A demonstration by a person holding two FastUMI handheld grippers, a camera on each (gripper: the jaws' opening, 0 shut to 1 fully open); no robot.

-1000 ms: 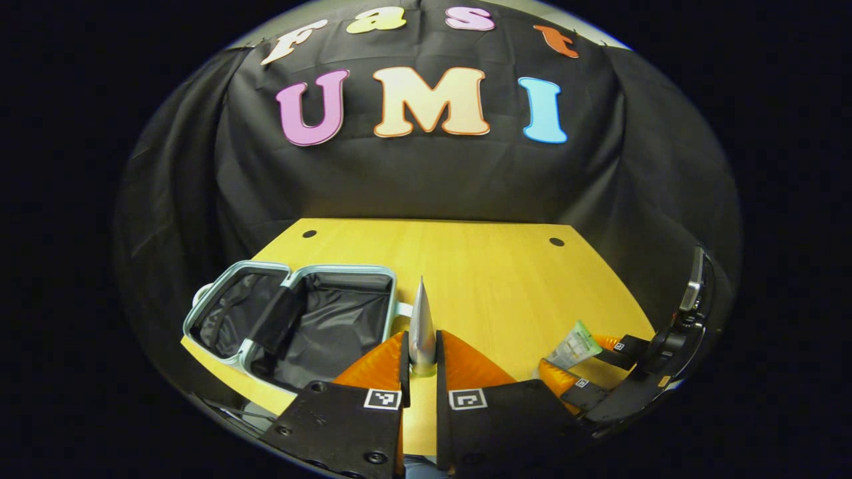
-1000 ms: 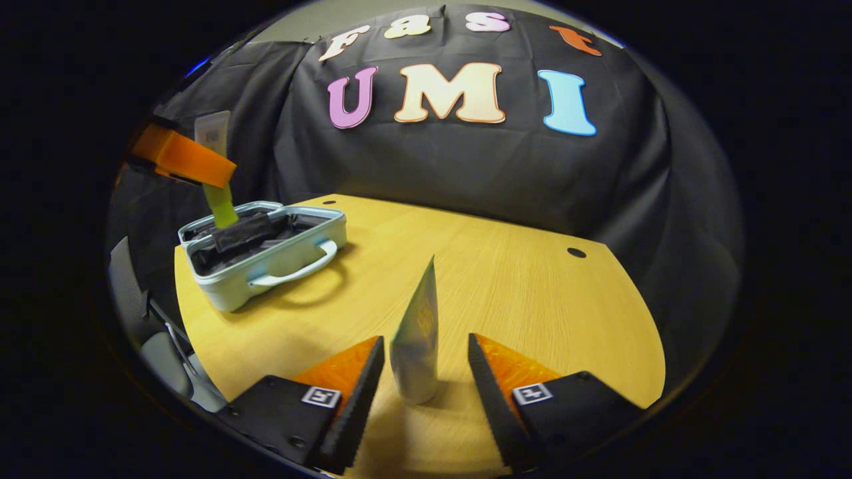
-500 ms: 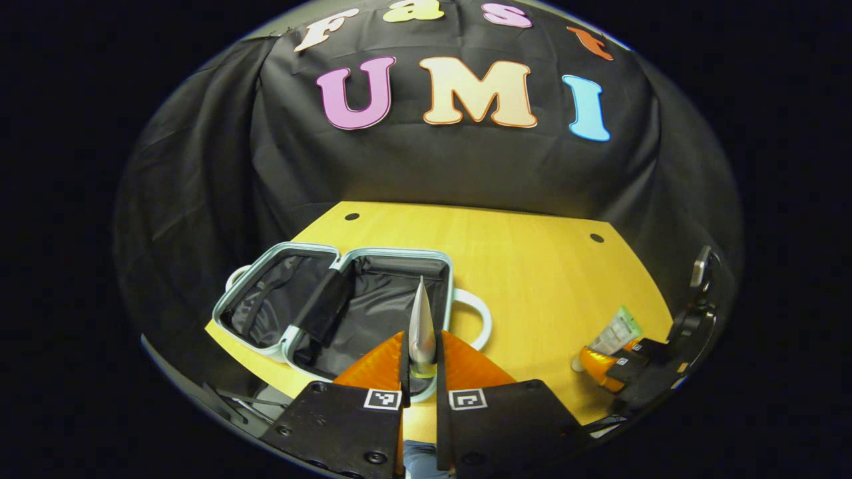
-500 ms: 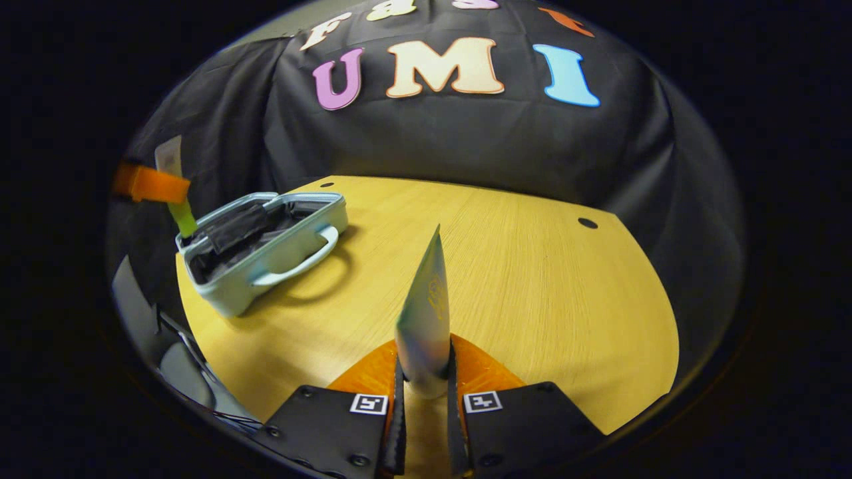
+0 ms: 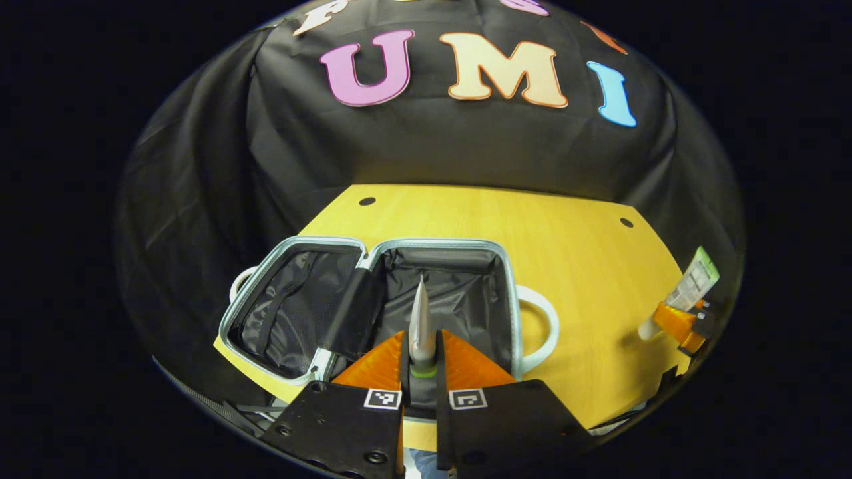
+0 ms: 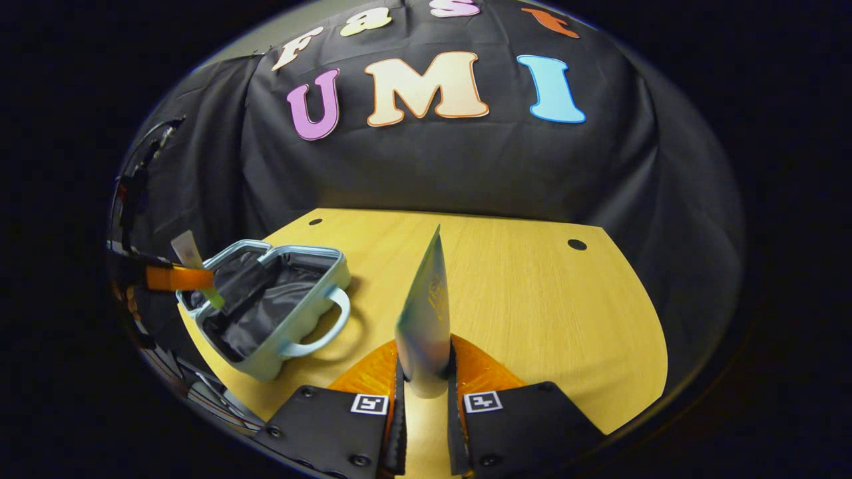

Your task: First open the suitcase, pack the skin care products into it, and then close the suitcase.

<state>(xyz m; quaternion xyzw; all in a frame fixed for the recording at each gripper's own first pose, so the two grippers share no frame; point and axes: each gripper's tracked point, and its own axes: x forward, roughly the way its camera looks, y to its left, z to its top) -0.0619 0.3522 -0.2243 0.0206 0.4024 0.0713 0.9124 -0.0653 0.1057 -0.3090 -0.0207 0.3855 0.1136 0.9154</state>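
With the left hand-held gripper (image 5: 421, 362) clenched on a silver tube (image 5: 421, 322) over the open suitcase (image 5: 509, 279) and the right hand-held gripper (image 6: 424, 399) clenched on a second tube (image 6: 426, 319) above the tabletop (image 6: 532, 299), a release too near the rim could tip the silver tube outside.

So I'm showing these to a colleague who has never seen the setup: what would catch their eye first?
Probably the open pale-blue suitcase at the table's near-left corner, its dark lining bare. The left gripper holds a tube with a green cap over it. The right gripper pinches a second tube upright above the wooden tabletop.
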